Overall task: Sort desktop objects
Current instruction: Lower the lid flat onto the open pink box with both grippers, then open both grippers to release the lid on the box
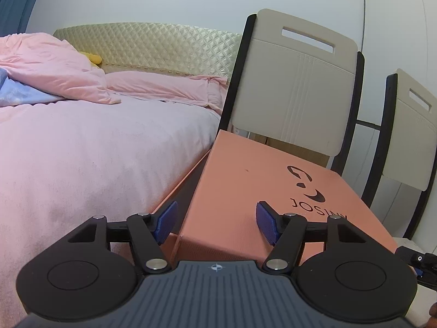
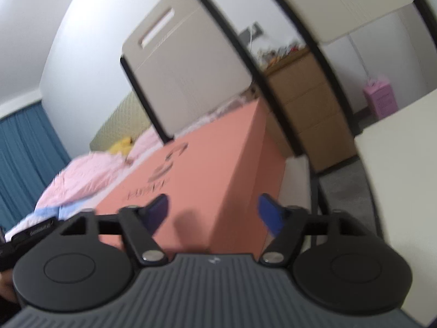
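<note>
We hold our left gripper (image 1: 215,225) and right gripper (image 2: 213,213) open and empty at the orange box (image 1: 245,180).

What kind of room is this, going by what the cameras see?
Most likely a bedroom: a bed with pink bedding, a quilted headboard and a wooden chest of drawers. An orange box sits beside the bed.
</note>
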